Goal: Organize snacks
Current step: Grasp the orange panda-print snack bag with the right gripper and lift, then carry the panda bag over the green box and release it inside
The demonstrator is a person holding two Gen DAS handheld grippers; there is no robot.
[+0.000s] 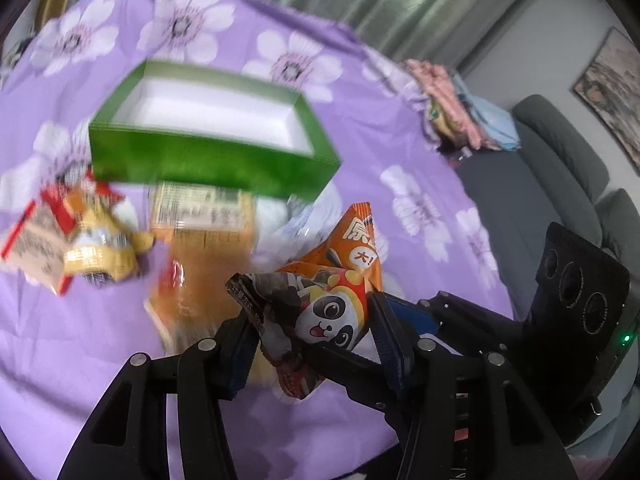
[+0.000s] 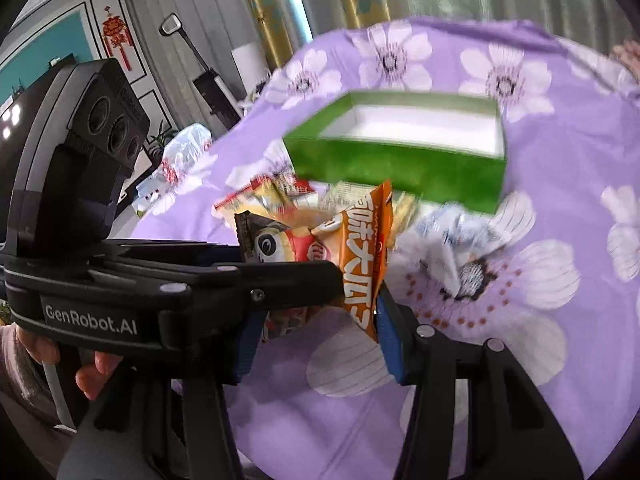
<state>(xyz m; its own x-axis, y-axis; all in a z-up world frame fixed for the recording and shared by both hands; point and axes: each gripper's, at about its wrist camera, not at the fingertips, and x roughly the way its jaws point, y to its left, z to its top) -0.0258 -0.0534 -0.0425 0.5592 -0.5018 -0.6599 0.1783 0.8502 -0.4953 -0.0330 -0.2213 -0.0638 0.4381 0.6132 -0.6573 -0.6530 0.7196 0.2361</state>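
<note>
The left gripper (image 1: 316, 320) is clamped on the panda snack packet (image 1: 332, 304), held above the purple cloth (image 1: 400, 208); the right gripper (image 2: 320, 320) pinches its orange end, probably to steady it for the far green box (image 1: 208, 160)

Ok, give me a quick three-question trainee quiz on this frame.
1. True or false: the green box already has snacks inside.
2. What is between the fingers of the left gripper? A) the panda snack packet B) a red packet C) the box
3. What pattern is on the purple cloth?
Key: 1 false; 2 A; 3 white flowers.
</note>
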